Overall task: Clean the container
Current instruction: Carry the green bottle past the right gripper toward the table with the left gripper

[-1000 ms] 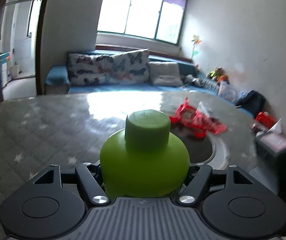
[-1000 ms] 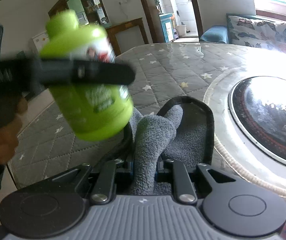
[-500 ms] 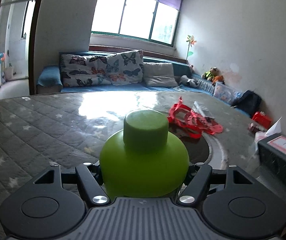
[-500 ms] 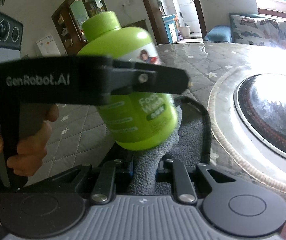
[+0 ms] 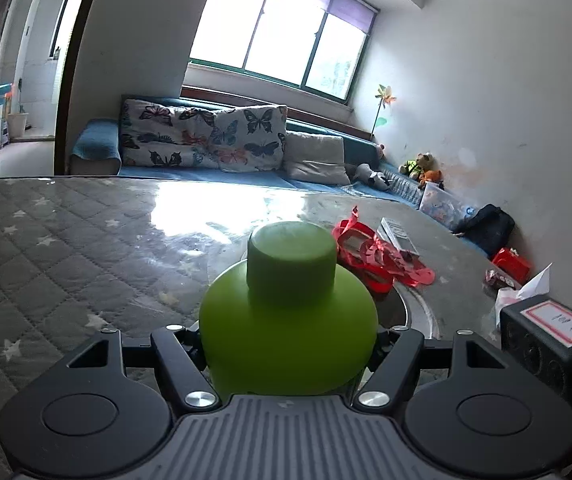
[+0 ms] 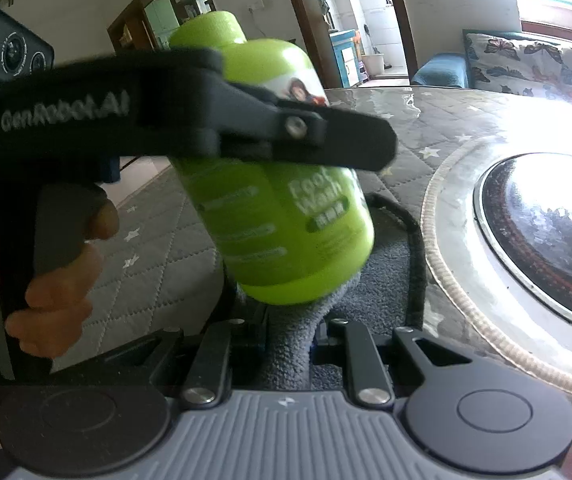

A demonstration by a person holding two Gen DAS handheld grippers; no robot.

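A bright green bottle [image 5: 288, 320] with a green cap fills the middle of the left wrist view, and my left gripper [image 5: 288, 354] is shut on its body. In the right wrist view the same green bottle [image 6: 286, 216] hangs upright above the table, clamped by the left gripper [image 6: 326, 136], which a person's hand [image 6: 54, 292] holds at the left. My right gripper [image 6: 290, 332] is shut on a grey cloth [image 6: 286, 344] that bunches up against the bottle's underside. The right fingertips are hidden by the cloth.
A quilted grey table cover with stars [image 5: 46, 248] lies under clear plastic. A round black hotplate inset [image 6: 542, 240] sits at the right. Red plastic items [image 5: 374, 252] lie beyond the bottle, and a black box with a label [image 5: 554, 340] stands at the right edge.
The bottle in the left gripper has come toward the right gripper and now sits over the cloth. The left wrist view has tilted upward a little.
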